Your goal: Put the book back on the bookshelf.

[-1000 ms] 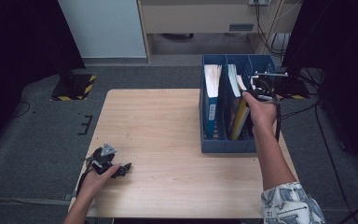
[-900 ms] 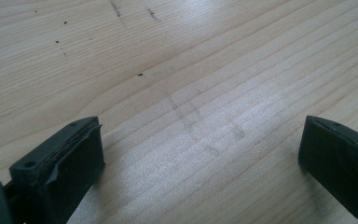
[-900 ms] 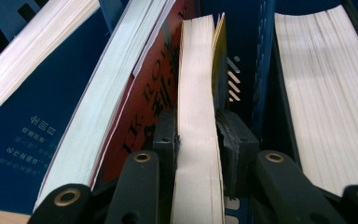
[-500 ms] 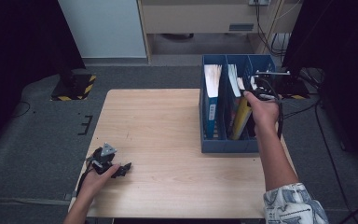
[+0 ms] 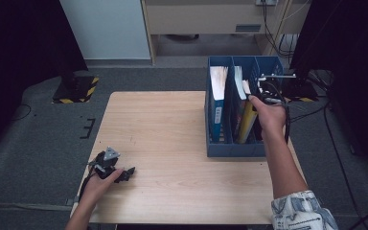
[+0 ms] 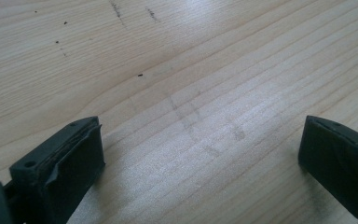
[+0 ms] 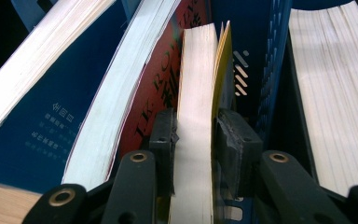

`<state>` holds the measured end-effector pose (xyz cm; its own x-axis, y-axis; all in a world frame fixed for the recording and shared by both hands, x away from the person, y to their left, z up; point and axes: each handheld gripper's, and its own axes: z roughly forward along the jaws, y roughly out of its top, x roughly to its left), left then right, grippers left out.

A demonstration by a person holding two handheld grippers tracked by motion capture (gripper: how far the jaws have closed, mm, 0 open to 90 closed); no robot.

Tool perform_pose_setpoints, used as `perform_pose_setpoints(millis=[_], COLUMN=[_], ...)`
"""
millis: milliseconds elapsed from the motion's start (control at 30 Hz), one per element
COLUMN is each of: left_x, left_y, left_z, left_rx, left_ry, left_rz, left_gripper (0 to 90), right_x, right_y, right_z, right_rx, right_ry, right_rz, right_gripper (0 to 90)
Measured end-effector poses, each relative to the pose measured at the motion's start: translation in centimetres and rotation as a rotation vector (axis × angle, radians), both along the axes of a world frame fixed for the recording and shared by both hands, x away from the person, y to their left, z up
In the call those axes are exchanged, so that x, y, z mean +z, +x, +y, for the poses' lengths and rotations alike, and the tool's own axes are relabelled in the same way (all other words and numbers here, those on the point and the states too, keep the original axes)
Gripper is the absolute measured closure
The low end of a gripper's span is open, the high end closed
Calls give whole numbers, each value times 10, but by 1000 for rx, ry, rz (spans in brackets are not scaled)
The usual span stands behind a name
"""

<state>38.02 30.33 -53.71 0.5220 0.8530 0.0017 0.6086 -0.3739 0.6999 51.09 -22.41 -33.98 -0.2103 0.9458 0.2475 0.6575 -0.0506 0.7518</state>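
1. The right gripper (image 7: 196, 135) had its black jaws pinched on a yellow-covered book (image 7: 196, 93), upright in the blue plastic file rack (image 5: 220, 148) at centre right.
2. The left gripper (image 6: 200, 154) rested wide open and empty on the pale wood-grain surface (image 5: 163, 124), lower left.

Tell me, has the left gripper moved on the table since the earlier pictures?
No. The left gripper lies at the same spot near the table's front left corner, jaws open.

Table (image 5: 172, 143) evenly lit from above; dark surroundings; soft glare on wood; close views slightly blurred
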Motion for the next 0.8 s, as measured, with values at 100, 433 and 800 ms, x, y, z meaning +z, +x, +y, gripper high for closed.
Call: perform_pose_setpoints(millis=[100, 433, 800], left_x=[0, 0, 0], left_y=[0, 0, 0], left_z=[0, 0, -1], left_rx=[0, 0, 2], left_ry=[0, 0, -3], left_rz=[0, 0, 1], left_gripper=[0, 0, 0], right_x=[0, 1, 1], right_y=[-1, 2, 13], right_z=[-1, -3, -13], right_rx=[3, -31, -61], right_ry=[-5, -13, 32], right_rz=[-2, -22, -53], right_gripper=[715, 755, 756])
